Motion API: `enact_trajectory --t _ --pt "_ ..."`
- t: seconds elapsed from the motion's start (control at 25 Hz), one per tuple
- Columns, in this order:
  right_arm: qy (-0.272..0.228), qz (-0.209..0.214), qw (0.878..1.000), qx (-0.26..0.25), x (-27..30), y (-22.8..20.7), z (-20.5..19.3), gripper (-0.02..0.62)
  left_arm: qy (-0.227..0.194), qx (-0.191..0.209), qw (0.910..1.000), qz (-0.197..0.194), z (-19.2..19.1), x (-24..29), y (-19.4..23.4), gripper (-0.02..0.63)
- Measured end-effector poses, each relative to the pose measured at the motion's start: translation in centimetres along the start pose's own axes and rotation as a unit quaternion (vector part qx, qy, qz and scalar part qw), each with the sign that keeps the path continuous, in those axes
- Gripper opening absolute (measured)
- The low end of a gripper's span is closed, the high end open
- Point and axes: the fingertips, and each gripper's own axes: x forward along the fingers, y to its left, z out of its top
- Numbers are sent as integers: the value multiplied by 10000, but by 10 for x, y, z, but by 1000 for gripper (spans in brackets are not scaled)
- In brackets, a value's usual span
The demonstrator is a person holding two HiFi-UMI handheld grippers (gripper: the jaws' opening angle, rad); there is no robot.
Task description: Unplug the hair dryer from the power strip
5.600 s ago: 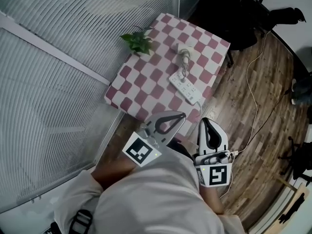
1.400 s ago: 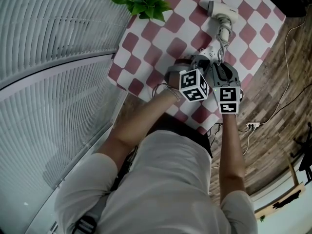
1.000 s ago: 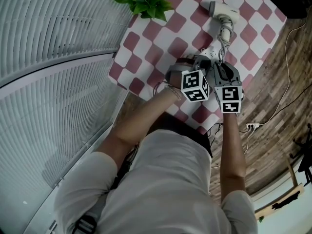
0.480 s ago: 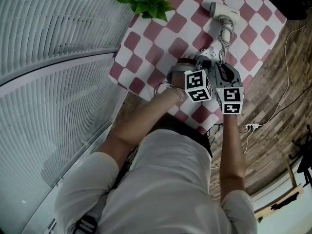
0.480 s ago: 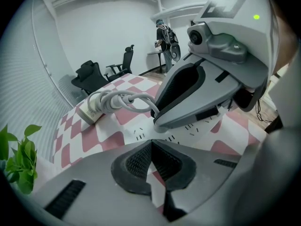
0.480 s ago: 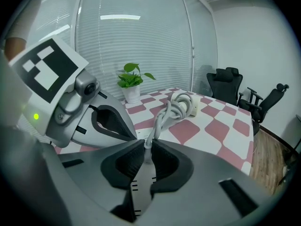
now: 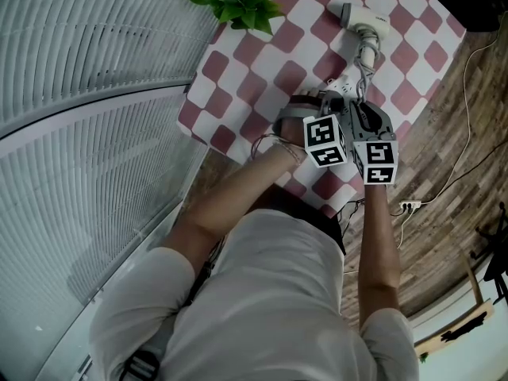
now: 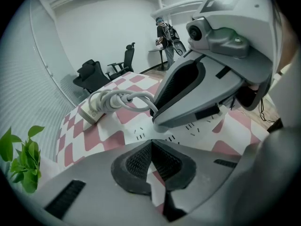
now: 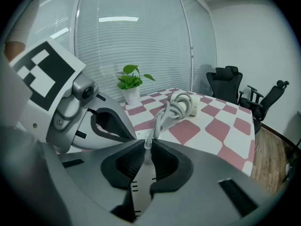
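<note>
Grippers sat side by side over the strip (image 7: 343, 86) near the table's (image 7: 238, 70) right edge in the head view, left gripper (image 7: 308, 108) and right gripper (image 7: 353, 101), with the dryer (image 7: 361, 18) lying farther off. Left gripper view showed its jaws together, empty, over the strip. Right gripper view showed its jaws, just closing, clamped on the plug (image 9: 146, 152), the cord (image 9: 157, 121) running far to the dryer.

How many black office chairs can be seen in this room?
2. In the right gripper view, one black office chair stands past the far end of the red-and-white checkered table; the other black office chair is right of it. More may lie out of frame.
</note>
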Motion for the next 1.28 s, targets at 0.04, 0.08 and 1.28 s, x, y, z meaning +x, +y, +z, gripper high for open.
enact_trajectory --t 0.04,0.08,1.28 --pt "-6 19 10000 9 0 0 1 66 -6 11 10000 0 1 0 0 29" --pt "-1 37 10000 22 0 1 2 67 -8 -2 10000 -22 1 0 0 29" --pt "-367 -18 9991 228 -25 -2 32 63 171 -69 9996 -195 1 -1 0 29"
